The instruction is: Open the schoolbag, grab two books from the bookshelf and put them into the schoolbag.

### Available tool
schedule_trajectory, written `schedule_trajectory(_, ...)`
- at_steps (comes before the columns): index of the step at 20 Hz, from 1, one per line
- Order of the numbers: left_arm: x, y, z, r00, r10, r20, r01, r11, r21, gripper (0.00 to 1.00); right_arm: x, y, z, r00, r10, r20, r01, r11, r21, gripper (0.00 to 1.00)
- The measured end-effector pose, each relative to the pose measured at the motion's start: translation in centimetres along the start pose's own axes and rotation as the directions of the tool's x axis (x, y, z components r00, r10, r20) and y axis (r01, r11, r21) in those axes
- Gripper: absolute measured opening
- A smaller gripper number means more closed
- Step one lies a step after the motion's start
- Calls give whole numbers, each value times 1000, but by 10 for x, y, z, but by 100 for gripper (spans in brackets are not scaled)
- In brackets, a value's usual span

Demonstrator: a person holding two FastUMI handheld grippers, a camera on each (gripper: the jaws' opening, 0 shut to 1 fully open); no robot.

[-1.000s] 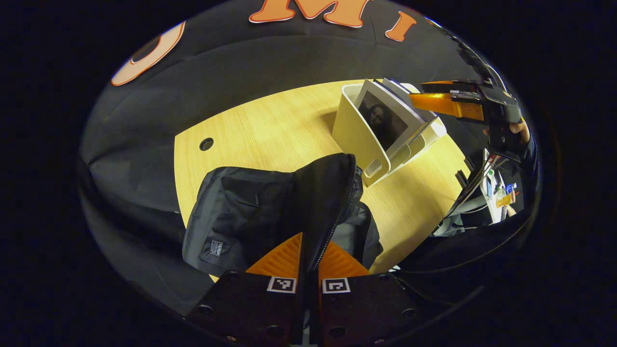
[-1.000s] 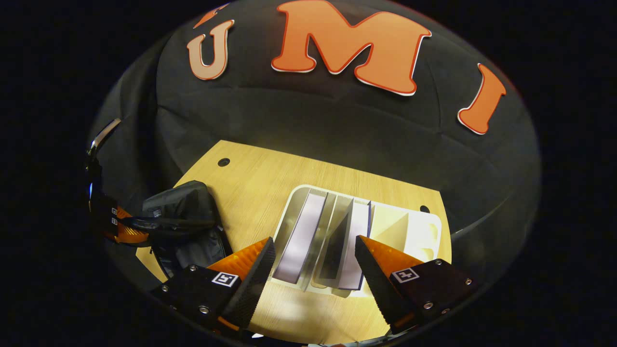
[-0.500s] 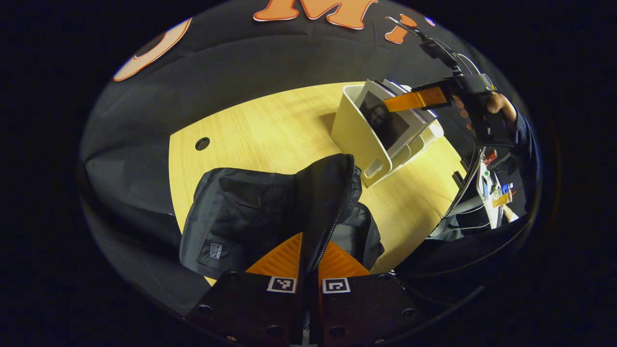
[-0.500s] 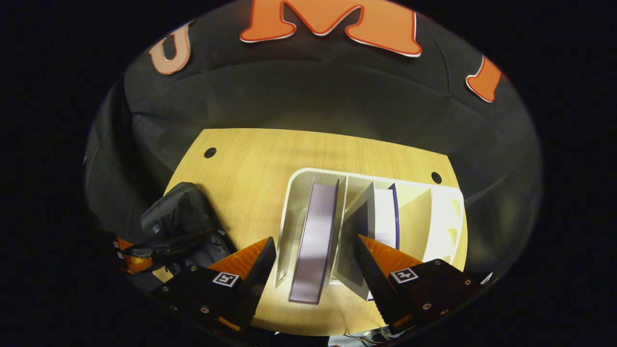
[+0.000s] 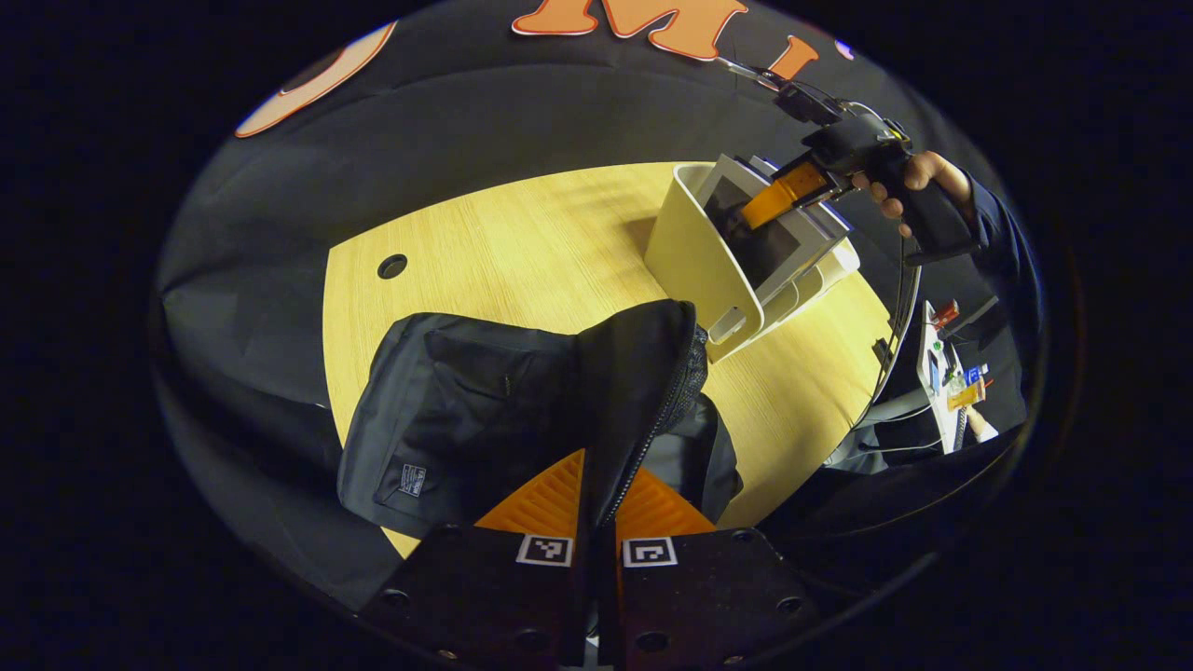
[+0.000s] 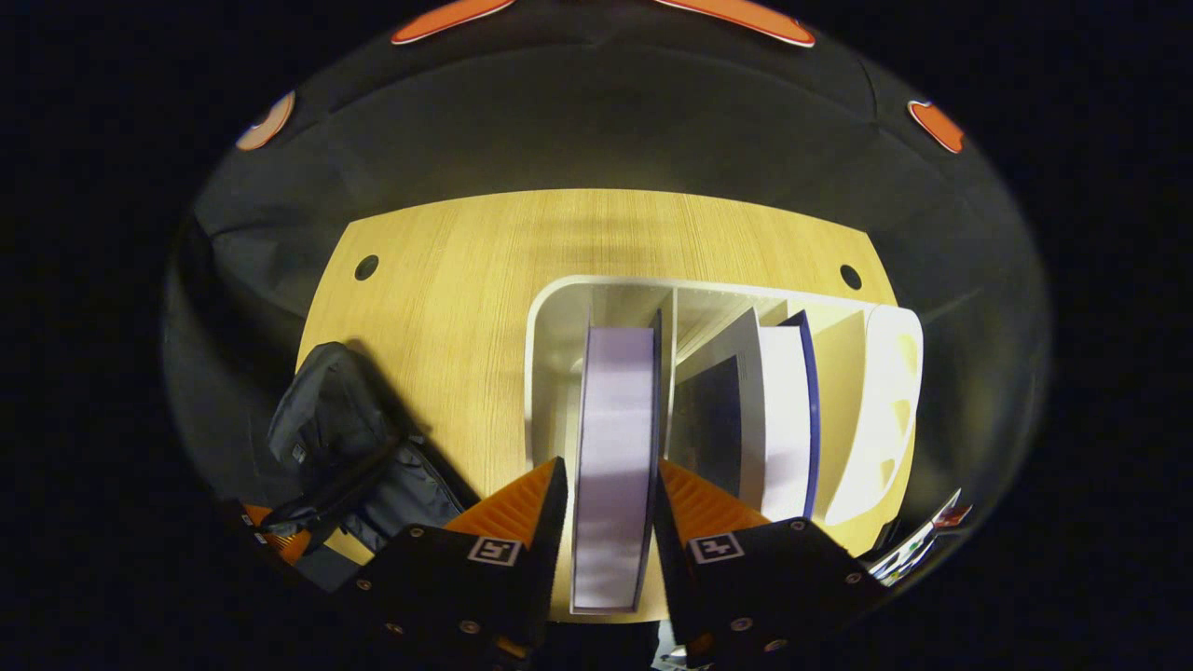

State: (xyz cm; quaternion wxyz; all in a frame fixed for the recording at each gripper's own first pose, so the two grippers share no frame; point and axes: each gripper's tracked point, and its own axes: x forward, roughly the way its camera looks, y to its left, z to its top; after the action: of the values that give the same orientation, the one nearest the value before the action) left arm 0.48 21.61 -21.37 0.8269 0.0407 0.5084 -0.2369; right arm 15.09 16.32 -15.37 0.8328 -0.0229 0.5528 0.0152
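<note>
Standing in the bookshelf [image 6: 550, 317], a book [image 6: 610, 447] sits between right tongs [image 6: 608, 489]; left tongs [image 5: 596, 485] pinch schoolbag [image 5: 522, 391].

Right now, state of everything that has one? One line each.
schoolbag: unzipped, its flap pinched and held up
left gripper: shut on the schoolbag flap
right gripper: shut on the first book
first book: upright in the left slot, gripped
second book: leaning in the next slot, untouched
bookshelf: standing on the table, both books inside
</note>
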Motion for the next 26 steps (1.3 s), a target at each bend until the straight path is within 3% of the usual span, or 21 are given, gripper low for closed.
schedule_trajectory(3,1,-2,2,1000,-5,-7,5,1000,21,6,-5,0,-7,1000,-7,-20,7,1000,18,37)
schedule_trajectory(7,-2,-4,5,1000,-6,-17,7,998,59,6,-27,-7,-19,1000,-6,1,6,1000,22,35)
schedule_trajectory(8,-2,-5,4,1000,-7,-20,8,998,66,6,-33,-10,-23,1000,-6,10,6,1000,22,41)
schedule_trajectory(9,-1,-6,4,1000,-9,-21,10,997,73,6,-40,-12,-29,1000,-4,17,4,1000,22,34)
schedule_trajectory(11,-1,-8,2,1000,-10,-23,11,996,87,6,-54,-14,-41,999,8,34,-8,1000,20,34)
schedule_trajectory(20,1,-12,1,1000,3,-26,0,995,103,6,-113,-27,-87,985,106,138,-111,993,26,33)
schedule_trajectory(26,3,-12,2,999,45,-24,-43,996,74,6,-139,-41,-107,959,187,212,-196,980,22,33)
